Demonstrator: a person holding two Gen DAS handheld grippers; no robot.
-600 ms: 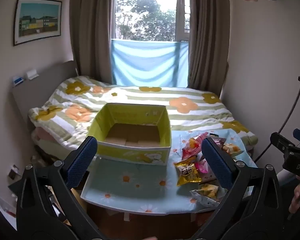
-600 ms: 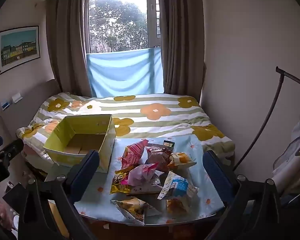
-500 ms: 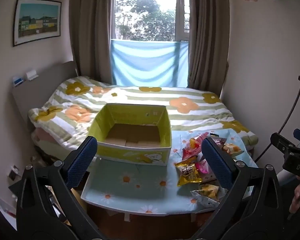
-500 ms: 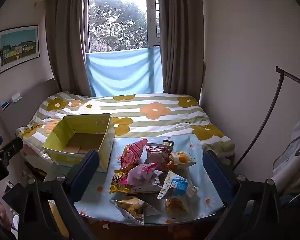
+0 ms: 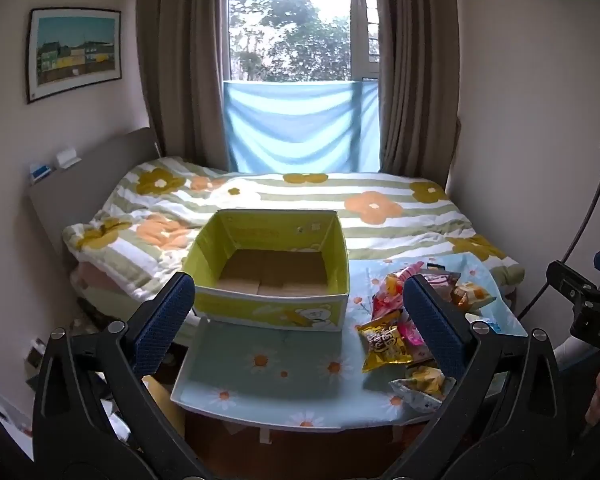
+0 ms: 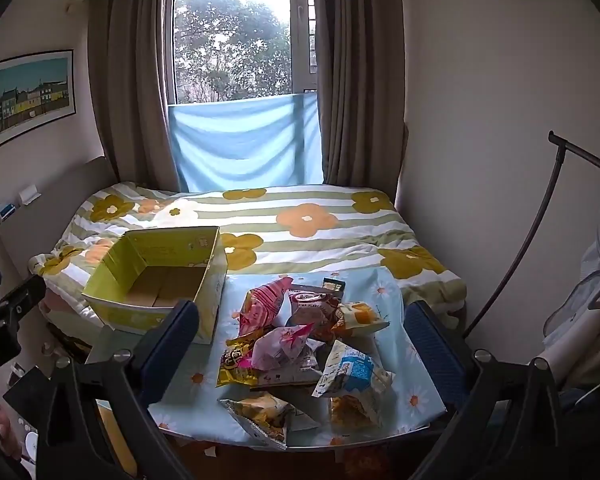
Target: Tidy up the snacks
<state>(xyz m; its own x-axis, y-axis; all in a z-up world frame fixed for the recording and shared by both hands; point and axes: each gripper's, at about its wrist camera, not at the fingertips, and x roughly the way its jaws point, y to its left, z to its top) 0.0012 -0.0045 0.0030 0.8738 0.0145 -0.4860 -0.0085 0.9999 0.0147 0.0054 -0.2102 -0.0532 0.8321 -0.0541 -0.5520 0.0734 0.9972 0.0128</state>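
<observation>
An empty yellow-green box (image 5: pixel 273 268) (image 6: pixel 159 280) stands at the back left of a small table (image 5: pixel 259 364) (image 6: pixel 384 296) covered with a light blue daisy cloth. Several snack packets (image 5: pixel 404 320) (image 6: pixel 300 344) lie in a heap on the table's right half: a pink one (image 6: pixel 261 306), a yellow one (image 5: pixel 384 344), a white and blue one (image 6: pixel 350 372). My left gripper (image 5: pixel 295 320) hovers open above the table's near edge, facing the box. My right gripper (image 6: pixel 300 344) is open too, held short of the heap and above it. Nothing is between either pair of fingers.
A bed (image 5: pixel 340 204) with a striped flower quilt lies just behind the table, under a curtained window (image 5: pixel 295 32). A black bent rod (image 6: pixel 540 216) stands at the right by the wall. Clutter lies on the floor (image 5: pixel 35 356) left of the table.
</observation>
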